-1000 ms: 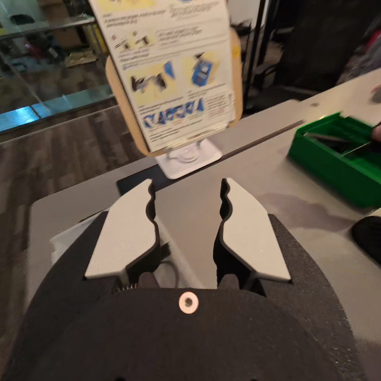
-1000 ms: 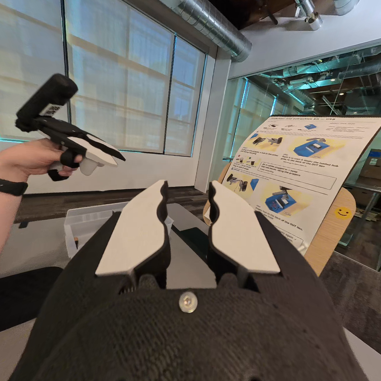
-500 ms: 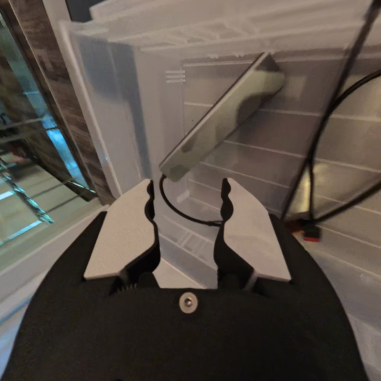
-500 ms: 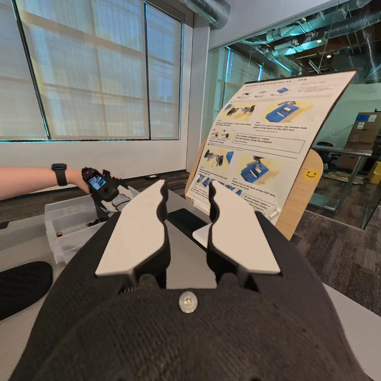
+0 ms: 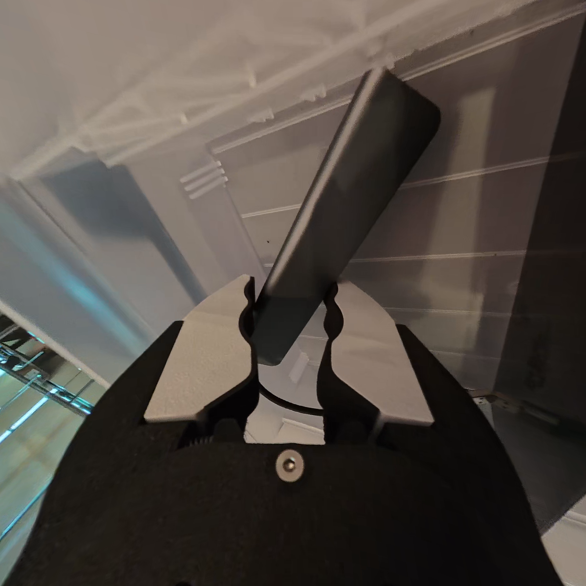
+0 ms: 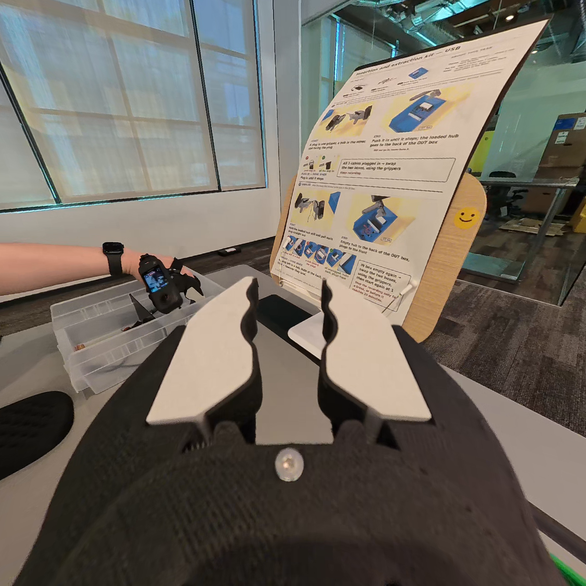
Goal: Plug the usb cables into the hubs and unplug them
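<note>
In the left wrist view a dark grey USB hub [image 5: 364, 177] leans tilted inside a clear plastic bin [image 5: 158, 95]. My left gripper [image 5: 293, 282] is down in the bin, and its two fingertips close on the hub's lower end. The hub's thin black cable [image 5: 285, 404] curves between the fingers below it. The right wrist view shows the left gripper [image 6: 165, 295] and the hand holding it reaching into the clear bin [image 6: 104, 358]. My right gripper [image 6: 288, 285] is open and empty above the grey table [image 6: 285, 380].
A tilted instruction board [image 6: 380, 158] on a wooden stand rises at the table's far edge. A black flat pad [image 6: 279, 312] lies before it. A black mesh cushion [image 6: 28, 425] is at the left. A green edge [image 6: 567, 570] shows at the bottom right. Some 55 centimetres of space lies between my two pairs of fingers.
My left gripper has swung from above the table down into the clear bin, moved onto the hub, and its fingers have narrowed around it. My right gripper has tilted slightly and stays open.
</note>
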Tool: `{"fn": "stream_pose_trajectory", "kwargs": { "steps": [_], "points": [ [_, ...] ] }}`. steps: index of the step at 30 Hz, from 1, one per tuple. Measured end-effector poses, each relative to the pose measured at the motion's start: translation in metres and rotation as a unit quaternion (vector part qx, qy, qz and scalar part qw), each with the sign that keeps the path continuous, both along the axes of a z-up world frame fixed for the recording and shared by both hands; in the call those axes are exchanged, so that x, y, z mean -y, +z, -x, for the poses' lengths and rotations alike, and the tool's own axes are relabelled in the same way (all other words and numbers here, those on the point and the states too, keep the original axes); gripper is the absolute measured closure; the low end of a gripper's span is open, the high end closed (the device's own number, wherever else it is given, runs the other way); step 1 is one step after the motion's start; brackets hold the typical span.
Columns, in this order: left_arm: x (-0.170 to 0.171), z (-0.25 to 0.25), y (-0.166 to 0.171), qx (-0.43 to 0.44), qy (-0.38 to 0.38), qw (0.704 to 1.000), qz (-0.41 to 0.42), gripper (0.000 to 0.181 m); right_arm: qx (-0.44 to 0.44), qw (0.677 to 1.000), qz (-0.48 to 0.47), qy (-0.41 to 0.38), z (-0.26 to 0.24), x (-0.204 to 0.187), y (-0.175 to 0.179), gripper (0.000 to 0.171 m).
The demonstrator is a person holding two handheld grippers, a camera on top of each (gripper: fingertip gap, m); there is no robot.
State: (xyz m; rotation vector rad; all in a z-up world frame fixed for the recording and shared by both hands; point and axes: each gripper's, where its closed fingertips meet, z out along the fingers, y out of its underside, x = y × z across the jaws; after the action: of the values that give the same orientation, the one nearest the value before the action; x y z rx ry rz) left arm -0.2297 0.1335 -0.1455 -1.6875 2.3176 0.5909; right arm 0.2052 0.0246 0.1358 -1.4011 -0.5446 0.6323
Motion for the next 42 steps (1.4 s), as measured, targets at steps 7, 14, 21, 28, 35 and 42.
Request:
{"fn": "stream_pose_trajectory", "kwargs": {
  "steps": [7,14,21,28,35,42],
  "points": [
    [-0.005,0.001,0.01,-0.006,-0.014,0.998,-0.056,0.143,0.005,1.0,0.008,0.003,0.002,-0.002,-0.004,0.132],
    [-0.003,0.002,0.03,-0.021,-0.021,0.995,-0.099,0.146,-0.007,1.0,0.001,0.006,-0.004,0.005,0.005,0.133],
    [0.002,0.004,0.066,-0.023,0.031,0.989,-0.141,0.149,-0.034,0.999,-0.017,0.012,-0.014,0.017,0.021,0.133],
    [0.014,-0.014,0.177,0.093,0.107,0.967,-0.212,0.15,-0.071,0.996,-0.039,0.023,-0.031,0.033,0.042,0.133],
    [0.062,-0.116,0.306,0.287,0.12,0.933,-0.181,0.15,-0.103,0.992,-0.054,0.038,-0.046,0.052,0.059,0.133],
    [0.136,-0.254,0.232,0.36,0.181,0.907,0.121,0.15,-0.12,0.991,-0.036,0.053,-0.062,0.065,0.064,0.134]
  ]
}}
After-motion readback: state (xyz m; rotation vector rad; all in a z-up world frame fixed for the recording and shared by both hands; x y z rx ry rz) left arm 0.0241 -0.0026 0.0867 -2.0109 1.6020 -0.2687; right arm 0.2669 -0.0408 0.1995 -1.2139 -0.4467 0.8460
